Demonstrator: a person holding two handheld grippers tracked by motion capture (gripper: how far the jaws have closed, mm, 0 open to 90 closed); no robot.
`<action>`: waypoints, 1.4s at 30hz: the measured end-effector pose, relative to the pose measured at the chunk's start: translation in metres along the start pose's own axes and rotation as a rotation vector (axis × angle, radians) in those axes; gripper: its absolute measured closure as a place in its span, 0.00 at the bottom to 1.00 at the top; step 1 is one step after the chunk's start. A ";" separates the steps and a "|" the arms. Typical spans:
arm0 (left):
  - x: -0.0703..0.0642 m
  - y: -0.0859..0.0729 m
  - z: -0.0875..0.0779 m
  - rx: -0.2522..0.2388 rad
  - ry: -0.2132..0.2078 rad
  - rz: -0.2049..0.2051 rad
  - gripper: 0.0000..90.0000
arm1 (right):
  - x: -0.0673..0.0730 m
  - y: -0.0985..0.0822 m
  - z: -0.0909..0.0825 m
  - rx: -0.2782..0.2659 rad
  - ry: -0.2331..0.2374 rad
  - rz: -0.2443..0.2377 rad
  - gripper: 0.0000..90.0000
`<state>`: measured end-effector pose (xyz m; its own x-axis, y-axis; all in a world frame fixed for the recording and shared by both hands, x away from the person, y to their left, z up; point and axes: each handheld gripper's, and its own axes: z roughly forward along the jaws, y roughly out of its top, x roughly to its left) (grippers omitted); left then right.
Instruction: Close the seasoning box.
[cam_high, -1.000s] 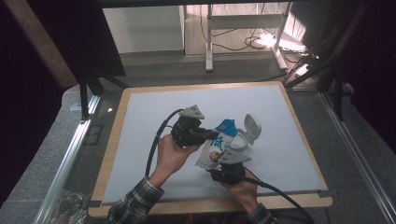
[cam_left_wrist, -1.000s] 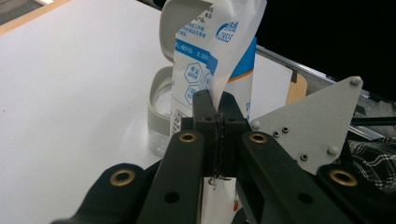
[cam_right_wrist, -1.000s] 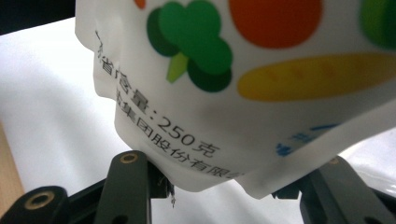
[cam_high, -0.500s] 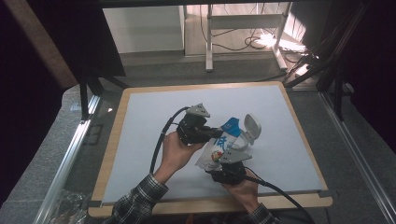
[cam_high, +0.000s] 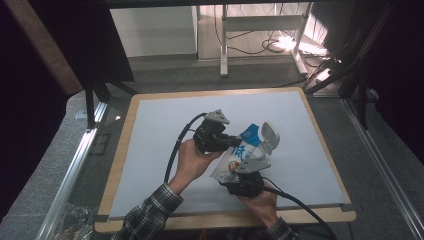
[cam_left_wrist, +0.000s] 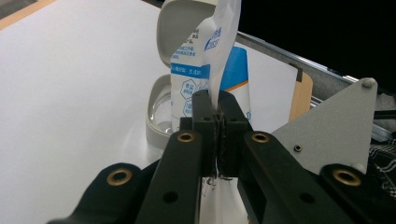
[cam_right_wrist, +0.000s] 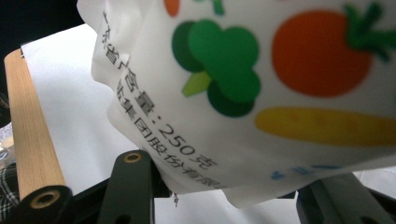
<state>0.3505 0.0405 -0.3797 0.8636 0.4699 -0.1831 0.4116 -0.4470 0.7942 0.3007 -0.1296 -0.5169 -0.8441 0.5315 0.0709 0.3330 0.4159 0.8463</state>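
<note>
the person is holding a white printed bag up off the table between both tools, near the middle of the white mat and a little toward its near edge. the left gripper is clamping a thin upper edge of the bag; in the left gripper view its jaws are standing pressed together with the sheet of packaging rising straight up out of them. this pinch looks meant to keep the top of the bag steady and its mouth pointing at the container.

the right gripper is coming in from the near side and gripping the bag's lower body. in the right gripper view the bulging bottom of the bag, printed with vegetables, is sitting between the two jaws, which are standing partly apart around it and appear to be pressing on it. holding low probably lets this hand carry the weight and tip the bag.

just beyond the bag, to the right and far side, a small white container is waiting with its hinged lid swung up and open; its shallow base looks clear inside. judging by that, the work in hand is pouring the bag's contents into it.

the raised lid is standing close behind the bag's top and could be knocked as the bag tilts. the left gripper's black cable is looping over the mat on the left, well clear of the container.
</note>
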 end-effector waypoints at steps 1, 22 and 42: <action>0.000 0.001 0.001 0.007 0.003 0.004 0.98 | -0.001 0.000 0.000 0.001 0.001 -0.005 0.61; 0.007 0.009 0.012 0.017 0.010 -0.010 0.98 | -0.002 0.003 -0.001 -0.019 0.069 -0.006 0.64; 0.010 0.012 0.018 0.016 0.009 -0.017 0.98 | -0.002 0.006 -0.002 -0.035 0.099 0.004 0.64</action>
<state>0.3700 0.0259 -0.3823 0.8540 0.4840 -0.1909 0.4305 -0.4511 0.7818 0.3035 -0.1301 -0.5112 -0.8809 0.4566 0.1248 0.3230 0.3872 0.8636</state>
